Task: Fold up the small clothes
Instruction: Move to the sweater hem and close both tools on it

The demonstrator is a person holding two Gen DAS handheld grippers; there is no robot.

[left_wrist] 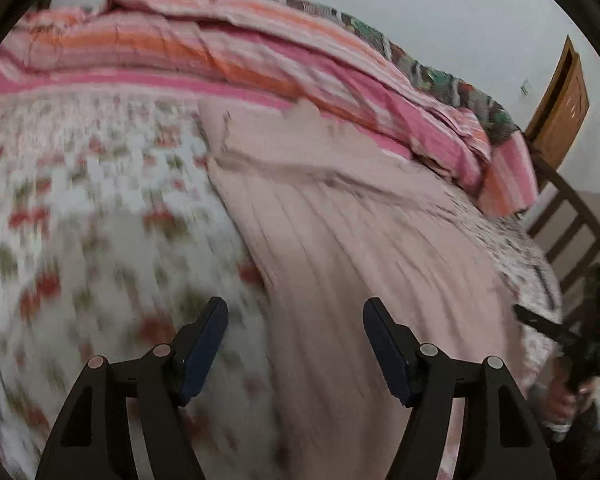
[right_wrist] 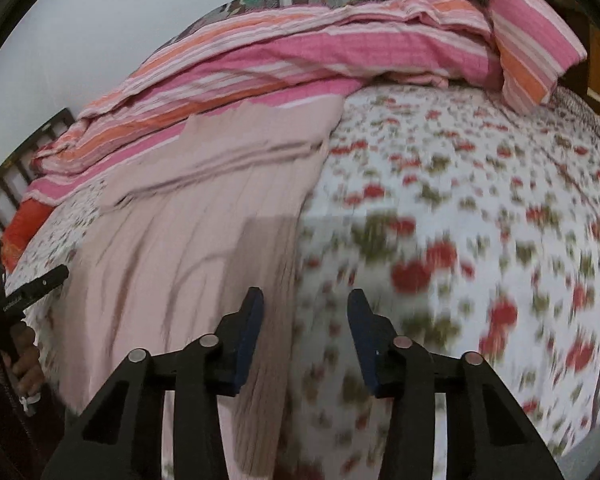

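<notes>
Left wrist: left claw [left_wrist: 295, 340] spread wide, empty. Pink garment [left_wrist: 340, 240] lies flat on the bed [left_wrist: 80, 200], its left edge running between the fingers. Looks light, limp, ribbed; pinch the near edge.

Right wrist: right claw [right_wrist: 306, 332] released, empty, straddling the garment's right edge [right_wrist: 288, 280]. Grab that hem corner.

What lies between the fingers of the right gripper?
In the right wrist view, the right gripper is open over the side edge of the pale pink ribbed garment and the white floral bedsheet; it grips nothing.
</notes>
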